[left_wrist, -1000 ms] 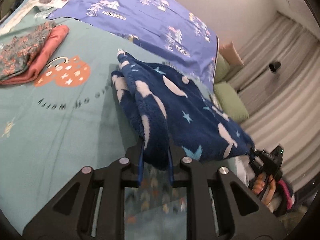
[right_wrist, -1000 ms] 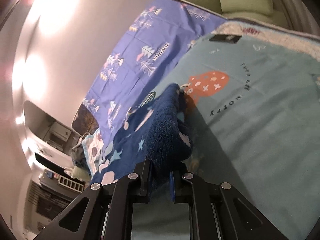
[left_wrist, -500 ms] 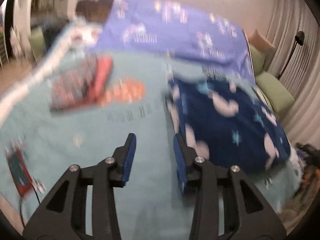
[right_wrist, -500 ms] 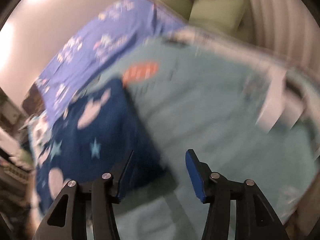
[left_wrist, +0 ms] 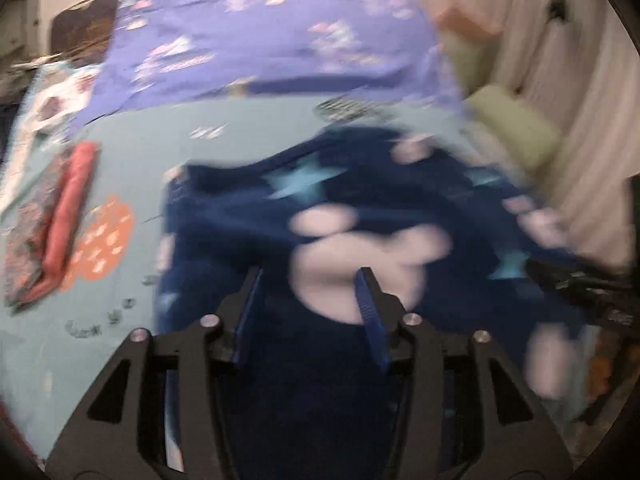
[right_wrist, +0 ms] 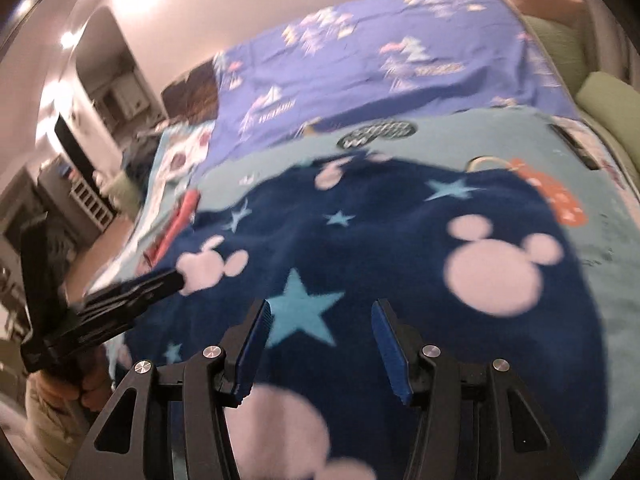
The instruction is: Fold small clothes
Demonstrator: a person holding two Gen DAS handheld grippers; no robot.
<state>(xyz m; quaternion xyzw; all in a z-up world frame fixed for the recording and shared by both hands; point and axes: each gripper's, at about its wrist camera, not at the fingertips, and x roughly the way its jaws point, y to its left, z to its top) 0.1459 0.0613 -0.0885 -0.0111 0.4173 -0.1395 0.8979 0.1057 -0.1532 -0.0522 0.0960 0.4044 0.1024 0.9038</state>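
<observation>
Teal bedspread (right_wrist: 624, 240), purple sheet (right_wrist: 400, 52) behind, navy fleece (right_wrist: 380, 240) spread flat, green cushions (left_wrist: 516, 128), both grippers (left_wrist: 308, 300) (right_wrist: 320, 332) agape, left just widening, empty.

The fleece garment (right_wrist: 360, 240) is dark navy, scattered with light-blue stars and pale pink mouse-head shapes. It lies on a light teal bed cover (left_wrist: 120, 152) that carries an orange round motif with small white marks (left_wrist: 104, 240), dark lettering and a dark oval emblem (right_wrist: 378, 133). A violet-blue sheet (right_wrist: 380, 52) printed with white and pink tree-like figures lies behind. The folded pile (left_wrist: 44, 220) shows coral red beside a grey floral print. The cushions (left_wrist: 516, 128) are olive green. Both grippers' pads are blue on black frames.
</observation>
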